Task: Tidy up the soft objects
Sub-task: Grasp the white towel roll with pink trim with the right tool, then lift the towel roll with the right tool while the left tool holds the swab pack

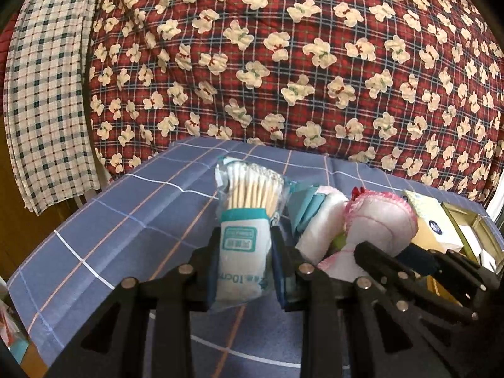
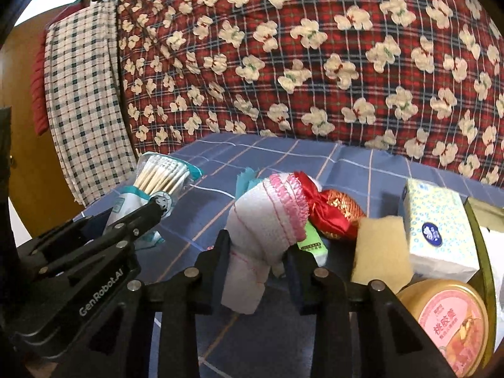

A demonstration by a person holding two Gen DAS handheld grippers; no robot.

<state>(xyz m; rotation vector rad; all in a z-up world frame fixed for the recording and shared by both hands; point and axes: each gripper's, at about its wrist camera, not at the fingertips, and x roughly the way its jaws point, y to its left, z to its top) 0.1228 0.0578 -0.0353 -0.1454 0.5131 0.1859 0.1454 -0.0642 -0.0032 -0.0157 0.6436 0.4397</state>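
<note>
Surface: blue checked cloth (image 2: pixel 283 157), white and orange grid lines; lying on it: red-and-gold pouch (image 2: pixel 338 217), yellow sponge (image 2: pixel 382 249), patterned tissue pack (image 2: pixel 439 230), green-labelled packet (image 2: pixel 312 247), round pink-lidded tin (image 2: pixel 449 324); teal fabric (image 1: pixel 307 211) further back.

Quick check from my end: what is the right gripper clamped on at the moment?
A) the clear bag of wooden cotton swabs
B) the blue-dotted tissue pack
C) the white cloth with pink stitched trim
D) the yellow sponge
C: the right gripper pinches the white cloth with pink stitched trim between its fingers.
</note>
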